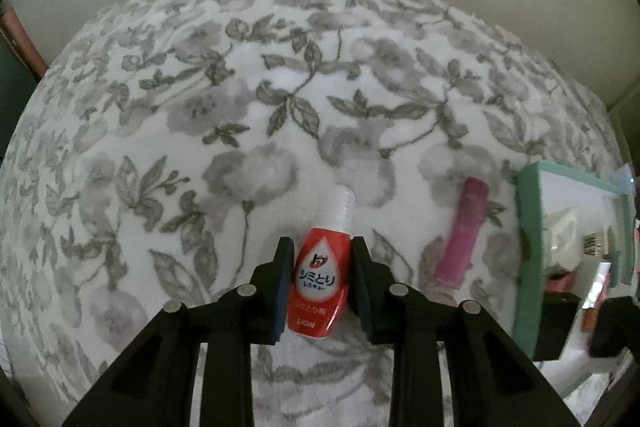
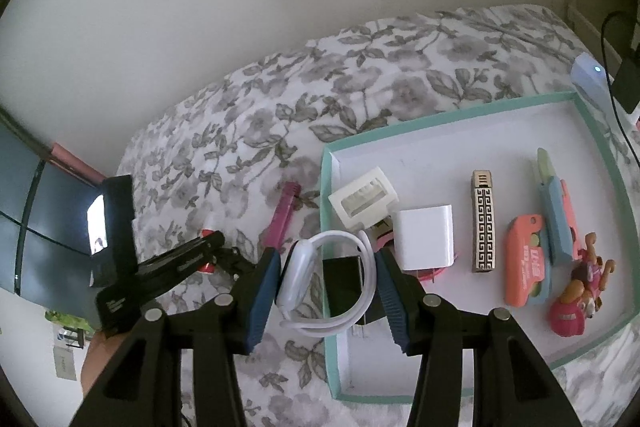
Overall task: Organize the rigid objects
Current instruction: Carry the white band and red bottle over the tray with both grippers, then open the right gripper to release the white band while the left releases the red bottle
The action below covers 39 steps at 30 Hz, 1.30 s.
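My left gripper [image 1: 320,259] is shut on a small red stain-remover bottle [image 1: 318,287] with a white cap, down at the floral bedspread [image 1: 240,107]. My right gripper [image 2: 326,271] is shut on a white smartwatch [image 2: 298,277] with a looped white band, held over the left wall of the teal-rimmed white tray [image 2: 440,123]. A pink comb [image 1: 460,239] lies on the bedspread between bottle and tray; it also shows in the right wrist view [image 2: 282,219]. The left gripper's body [image 2: 176,267] shows left of the watch.
The tray holds a cream plastic box [image 2: 364,199], a white charger [image 2: 426,235], a gold-patterned lighter [image 2: 484,219], a coral case [image 2: 524,267], a blue-pink cutter [image 2: 554,211] and a toy figure [image 2: 576,295]. A wall rises behind the bed. The tray edge [image 1: 528,247] shows at the right.
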Each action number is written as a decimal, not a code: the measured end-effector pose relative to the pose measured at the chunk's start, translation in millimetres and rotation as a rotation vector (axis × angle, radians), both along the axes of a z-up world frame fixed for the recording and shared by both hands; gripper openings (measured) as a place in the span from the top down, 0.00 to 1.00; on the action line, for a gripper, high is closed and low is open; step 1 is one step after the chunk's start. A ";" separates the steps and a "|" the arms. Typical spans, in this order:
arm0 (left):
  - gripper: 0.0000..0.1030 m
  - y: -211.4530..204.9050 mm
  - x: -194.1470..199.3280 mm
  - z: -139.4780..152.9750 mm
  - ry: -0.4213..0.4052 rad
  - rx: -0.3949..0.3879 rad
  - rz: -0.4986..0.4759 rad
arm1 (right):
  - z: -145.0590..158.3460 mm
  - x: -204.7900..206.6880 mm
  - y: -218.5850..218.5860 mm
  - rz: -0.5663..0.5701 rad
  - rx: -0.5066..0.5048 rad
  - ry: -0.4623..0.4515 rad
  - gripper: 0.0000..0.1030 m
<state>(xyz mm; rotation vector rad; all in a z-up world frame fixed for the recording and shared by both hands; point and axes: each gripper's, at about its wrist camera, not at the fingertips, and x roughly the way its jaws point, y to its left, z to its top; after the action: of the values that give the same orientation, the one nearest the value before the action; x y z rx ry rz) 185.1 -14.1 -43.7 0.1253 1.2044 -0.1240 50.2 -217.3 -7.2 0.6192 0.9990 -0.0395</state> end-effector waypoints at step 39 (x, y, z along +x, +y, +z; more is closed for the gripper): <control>0.71 -156.2 -123.0 32.7 0.004 -0.210 -0.228 | 17.6 -42.7 -77.4 -0.156 -0.374 0.153 0.49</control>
<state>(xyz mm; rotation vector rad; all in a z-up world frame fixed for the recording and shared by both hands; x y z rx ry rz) 62.2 -170.3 -11.0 0.0787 1.1713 -0.4490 7.5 -294.7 10.4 0.3525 1.0556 -0.4080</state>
